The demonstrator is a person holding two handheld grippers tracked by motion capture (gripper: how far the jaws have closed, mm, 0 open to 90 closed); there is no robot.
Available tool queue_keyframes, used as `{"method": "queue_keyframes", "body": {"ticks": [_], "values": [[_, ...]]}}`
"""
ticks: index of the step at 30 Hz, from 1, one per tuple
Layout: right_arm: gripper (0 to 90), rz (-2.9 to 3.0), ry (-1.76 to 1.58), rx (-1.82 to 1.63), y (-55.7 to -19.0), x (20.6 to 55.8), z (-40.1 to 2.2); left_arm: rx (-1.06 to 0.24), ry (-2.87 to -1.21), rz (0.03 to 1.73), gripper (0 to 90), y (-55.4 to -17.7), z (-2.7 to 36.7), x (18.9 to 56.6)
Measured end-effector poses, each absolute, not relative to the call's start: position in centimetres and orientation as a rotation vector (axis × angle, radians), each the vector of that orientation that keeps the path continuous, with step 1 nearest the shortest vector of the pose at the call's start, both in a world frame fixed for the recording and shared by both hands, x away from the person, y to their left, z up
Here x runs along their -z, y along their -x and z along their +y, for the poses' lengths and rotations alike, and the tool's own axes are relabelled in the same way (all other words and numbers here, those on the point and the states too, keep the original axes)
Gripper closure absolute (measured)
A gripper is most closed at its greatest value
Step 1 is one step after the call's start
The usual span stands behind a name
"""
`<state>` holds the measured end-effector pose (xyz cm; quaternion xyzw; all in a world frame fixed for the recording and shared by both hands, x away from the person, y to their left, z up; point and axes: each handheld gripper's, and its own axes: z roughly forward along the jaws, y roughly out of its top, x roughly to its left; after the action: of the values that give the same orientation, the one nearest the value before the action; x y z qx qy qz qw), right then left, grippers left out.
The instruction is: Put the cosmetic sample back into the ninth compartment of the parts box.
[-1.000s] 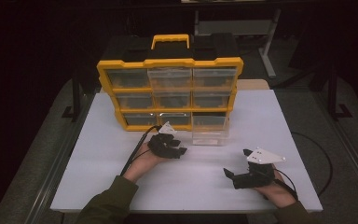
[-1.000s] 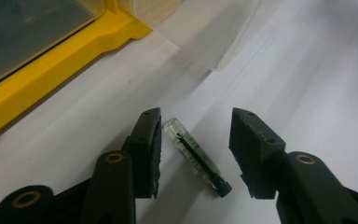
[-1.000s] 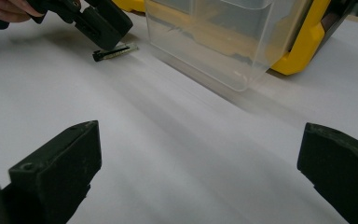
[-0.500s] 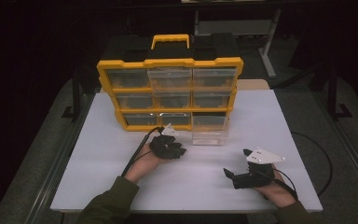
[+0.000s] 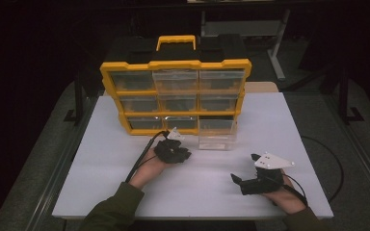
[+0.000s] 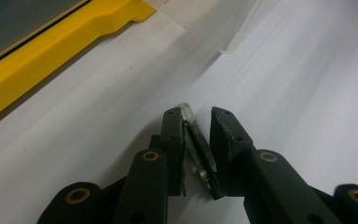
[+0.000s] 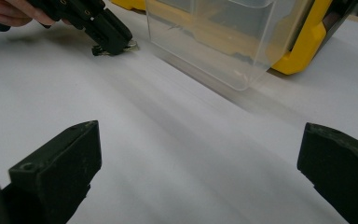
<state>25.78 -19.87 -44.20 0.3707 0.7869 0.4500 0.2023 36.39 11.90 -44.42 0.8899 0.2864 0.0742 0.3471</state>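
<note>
The left gripper (image 6: 196,154) has just been closing its fingers on a small, flat, glassy piece (image 6: 196,144) that stands on edge between them. It leans against the left-hand pad, with a slim gap still showing at the right-hand one, so the grip looks not quite seated. The fingers point down at the white bench (image 5: 101,159), probably because so thin a piece can only be pinched by its faces. Just beyond the fingertips sits a clear drawer (image 5: 216,137), pulled out of the yellow organizer (image 5: 173,65); I can't tell whether it holds anything. The right gripper (image 5: 243,183) rests low on the bench, fingers spread wide on nothing, facing that drawer.
</note>
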Motion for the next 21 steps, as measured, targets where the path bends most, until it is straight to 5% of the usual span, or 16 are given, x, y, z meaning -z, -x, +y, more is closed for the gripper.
{"method": "queue_keyframes", "body": {"ticks": [21], "values": [[0.0,2.198,-1.028,-1.259,-25.82,44.22,-19.82,-0.162,-2.274,0.772,80.3,-36.59,12.35,44.54]]}}
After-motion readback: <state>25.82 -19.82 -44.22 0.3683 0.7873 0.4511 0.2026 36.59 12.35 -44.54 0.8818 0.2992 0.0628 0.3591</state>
